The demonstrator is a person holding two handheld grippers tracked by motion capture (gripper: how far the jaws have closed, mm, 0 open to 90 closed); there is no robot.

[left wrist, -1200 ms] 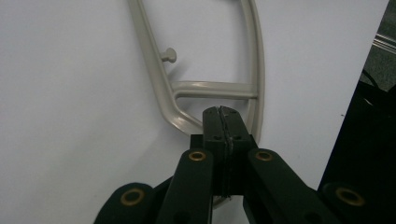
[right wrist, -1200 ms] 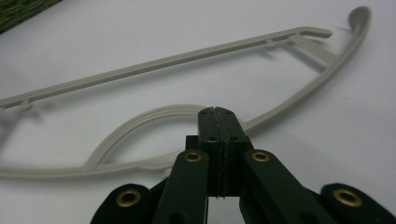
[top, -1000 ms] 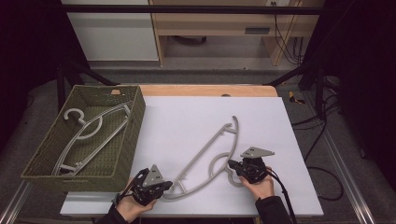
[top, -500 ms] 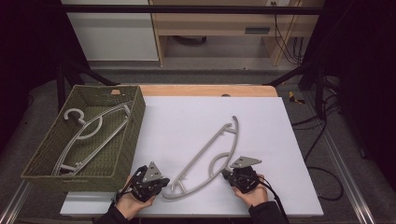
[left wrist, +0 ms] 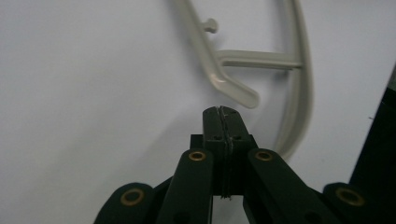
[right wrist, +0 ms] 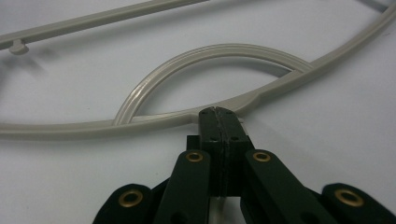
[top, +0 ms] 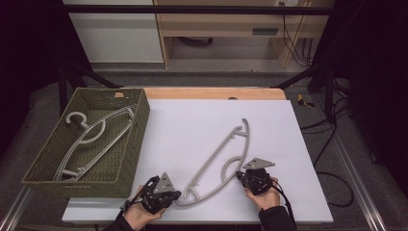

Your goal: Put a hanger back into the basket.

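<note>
Both grippers sit low at the near edge of the white table (top: 192, 120), one in each of the person's hands. Left gripper (left wrist: 219, 112): jaws pressed flat together, pads meeting w/ no gap, nothing between them; the tip sits just short of the grey hanger (top: 219, 163), close to its blunt near end but apart from it, a strip of bare table showing between tip and plastic in the left gripper view. Right gripper (right wrist: 218, 112): jaws likewise closed tight on each other, nothing pinched; the tip is right up against the hanger's lower bar, near where the curved inner arc joins it. Whether it actually touches the bar or only stands just beside it can't be told from the right gripper view. In the high view the left gripper (top: 161, 190) is at the hanger's near-left end and the right gripper (top: 255, 179) at its right side, by the inner arc. The hanger lies flat on the table, running diagonally from front centre up toward the right, between the two grippers. Left of the table stands a green woven basket (top: 139, 120) w/ a second grey hanger (top: 91, 137) lying inside it, well apart from both grippers.
</note>
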